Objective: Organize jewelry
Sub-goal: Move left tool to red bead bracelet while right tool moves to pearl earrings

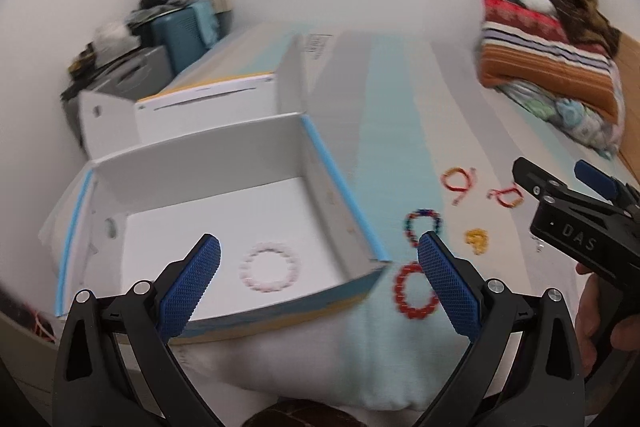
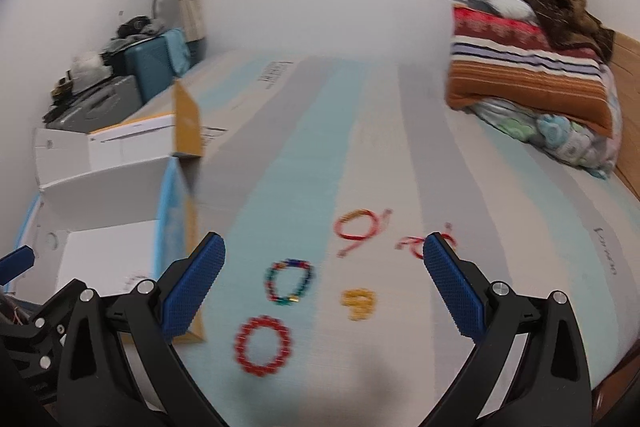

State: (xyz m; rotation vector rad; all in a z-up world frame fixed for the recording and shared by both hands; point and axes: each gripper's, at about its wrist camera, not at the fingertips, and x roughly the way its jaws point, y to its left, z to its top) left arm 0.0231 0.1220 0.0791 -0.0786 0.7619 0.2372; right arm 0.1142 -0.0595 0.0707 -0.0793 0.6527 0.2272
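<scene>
Bracelets are lying in two places: a pale pink bracelet [image 1: 267, 268] is sitting inside the open white box [image 1: 316, 163] at the left, while a red bracelet [image 2: 262, 345], a multicolored bracelet [image 2: 289, 281], a yellow trinket [image 2: 359, 302] and two red cords [image 2: 362, 229] are lying on the striped bed [image 2: 400, 131] just right of it. Over them, the left gripper [image 1: 318, 279] and right gripper [image 2: 324, 283] are both hanging with jaws spread wide, gripping nothing.
</scene>
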